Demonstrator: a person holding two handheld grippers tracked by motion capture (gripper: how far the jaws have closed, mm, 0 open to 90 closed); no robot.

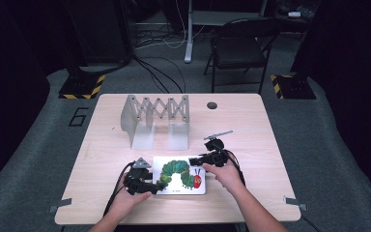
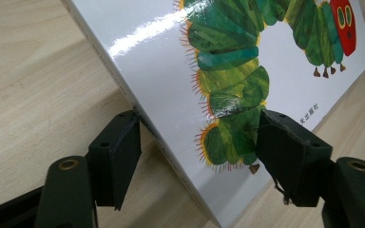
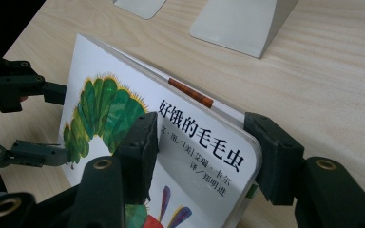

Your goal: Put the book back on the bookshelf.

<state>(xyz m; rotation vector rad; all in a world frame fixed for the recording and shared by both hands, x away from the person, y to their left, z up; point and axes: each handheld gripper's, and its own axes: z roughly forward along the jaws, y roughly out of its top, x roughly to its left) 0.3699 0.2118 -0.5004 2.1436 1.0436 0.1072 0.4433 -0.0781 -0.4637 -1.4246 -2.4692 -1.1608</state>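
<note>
White glossy board book (image 1: pixel 179 175) lying on the light wood surface (image 1: pixel 251 130), near my edge and about centred between my two hands. Cover has a big green caterpillar made of patchy collage segments, with a yellow-orange fringe of fine hairs along its back, small brown feet and a red head with yellow-green eyes. Black Chinese title characters run along one short edge, with smaller print under them. Thick stiff pages, rounded corners, and an orange-red strip showing on the spine edge (image 3: pixel 191 93). Shiny highlight on the white part in the left gripper view.

My left gripper (image 1: pixel 157 185) has the book's left end between its jaws: one jaw lies on the cover over the caterpillar's tail segments, the other sits at the book's edge down by the wood. Jaws fairly wide; contact looks made, but I can't tell how firm.

My right gripper (image 1: pixel 193 162) straddles the title corner, one jaw on the cover beside the characters and one at the outer edge near the rounded corner. Also wide, no clear squeeze. That end of the book looks tilted up off the wood in the right gripper view.

Grey accordion-style rack (image 1: pixel 155 118) stands farther back on the surface, well apart from the book.
</note>
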